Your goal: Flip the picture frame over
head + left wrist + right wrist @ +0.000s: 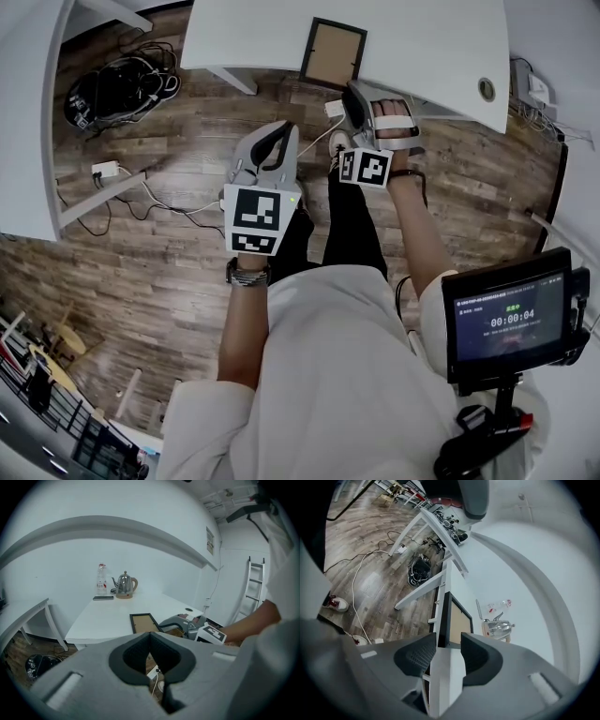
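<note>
The picture frame point(333, 52) has a black rim and shows its brown backing. It lies flat at the front edge of the white table point(431, 47). In the right gripper view the frame point(457, 620) reaches in between the jaws together with the table's edge. My right gripper point(351, 92) is rolled on its side and open point(447, 646), its pads apart from the frame. My left gripper point(284, 129) hangs over the floor short of the table. It is shut on nothing point(150, 637), and the frame point(144, 622) lies beyond it.
A steel kettle point(124, 584), a bottle point(101, 578) and a phone point(103, 598) stand at the table's far end. Cables point(122, 84) and a power strip point(105, 170) lie on the wooden floor. A second white table point(37, 112) stands left, a screen point(511, 319) right.
</note>
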`<state>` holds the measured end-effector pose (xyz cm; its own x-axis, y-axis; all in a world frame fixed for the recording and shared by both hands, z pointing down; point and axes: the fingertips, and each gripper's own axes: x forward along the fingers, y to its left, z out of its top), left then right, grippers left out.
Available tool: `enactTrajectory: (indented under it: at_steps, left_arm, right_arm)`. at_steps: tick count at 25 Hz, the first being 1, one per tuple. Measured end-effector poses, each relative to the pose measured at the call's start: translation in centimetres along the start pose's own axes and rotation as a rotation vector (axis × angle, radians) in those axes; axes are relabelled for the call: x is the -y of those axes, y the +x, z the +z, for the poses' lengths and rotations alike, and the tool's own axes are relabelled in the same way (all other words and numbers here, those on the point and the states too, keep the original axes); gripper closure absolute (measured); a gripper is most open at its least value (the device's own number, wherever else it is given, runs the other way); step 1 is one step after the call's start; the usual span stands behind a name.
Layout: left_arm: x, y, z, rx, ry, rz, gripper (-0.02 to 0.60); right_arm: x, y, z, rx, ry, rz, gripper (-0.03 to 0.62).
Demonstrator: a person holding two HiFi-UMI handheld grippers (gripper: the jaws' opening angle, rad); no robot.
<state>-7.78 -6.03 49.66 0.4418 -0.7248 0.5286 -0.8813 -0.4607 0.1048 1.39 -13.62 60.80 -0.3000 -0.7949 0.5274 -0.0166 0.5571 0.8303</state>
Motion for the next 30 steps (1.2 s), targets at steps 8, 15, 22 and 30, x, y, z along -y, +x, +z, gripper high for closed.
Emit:
enactTrajectory:
  at_steps: [8, 15, 22, 30]
  left_arm:
    - [0.2, -0.5, -1.0, -0.032, -0.012, -0.001, 0.577]
    - [-0.1, -0.7, -1.2, -0.042, -0.014, -0.006, 0.577]
    - [-0.2, -0.4, -0.8, -0.032, -0.002, -0.005, 0.577]
    - [-0.5, 0.5, -0.3, -0.016, 0.015, -0.005, 0.577]
  right_arm:
    - [1.2, 0.3, 0.0, -0.007, -0.072, -0.113, 0.447]
    - [1.5, 0.6, 0.2, -0.017, -0.059, -0.131, 0.510]
    - [2.2, 0.3, 0.8, 0.002, -0.031, -0.128, 0.516]
    - [3.2, -0.9, 1.5, 0.023, 0.026, -0.079, 0.525]
